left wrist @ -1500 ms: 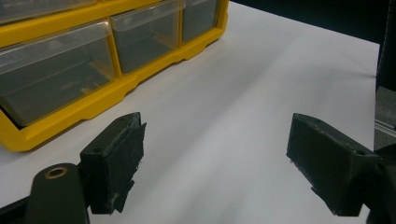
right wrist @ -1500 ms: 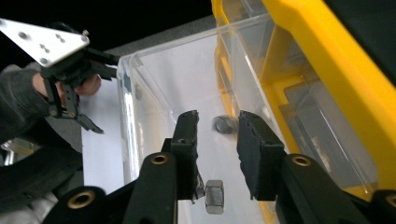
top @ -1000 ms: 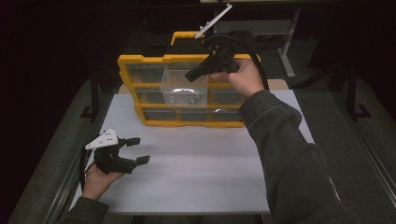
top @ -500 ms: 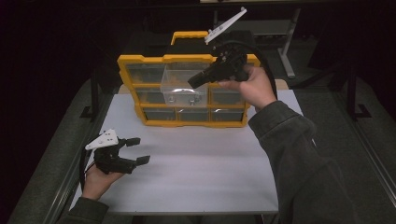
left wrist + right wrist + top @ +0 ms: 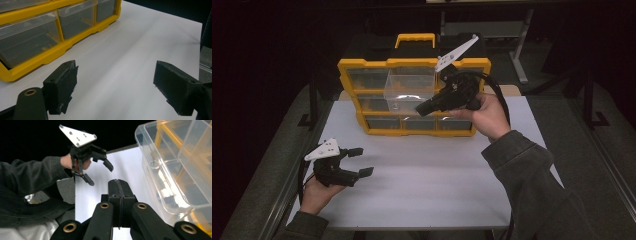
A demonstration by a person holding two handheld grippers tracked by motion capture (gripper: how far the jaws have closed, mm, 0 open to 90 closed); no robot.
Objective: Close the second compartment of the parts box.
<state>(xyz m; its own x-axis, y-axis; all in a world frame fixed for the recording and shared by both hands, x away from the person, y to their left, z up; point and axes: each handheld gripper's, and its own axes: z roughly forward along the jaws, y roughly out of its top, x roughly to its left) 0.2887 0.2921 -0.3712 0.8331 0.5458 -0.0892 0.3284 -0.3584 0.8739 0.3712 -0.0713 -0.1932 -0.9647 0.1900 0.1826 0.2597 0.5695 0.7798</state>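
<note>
High view: right gripper (image 5: pixel 421 108) beside clear drawer's (image 5: pixel 408 90) front edge.

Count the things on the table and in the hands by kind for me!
Yellow organizer: 1
Pulled-out clear drawer: 1
Hand-held grippers, left and right: 2
Total: 4

White table top (image 5: pixel 432 190) in front of you, its near half bare, dark carpeted floor (image 5: pixel 597 145) either side of it, metal frame legs (image 5: pixel 518 50) beyond your table's far edge, the rest in darkness.
</note>
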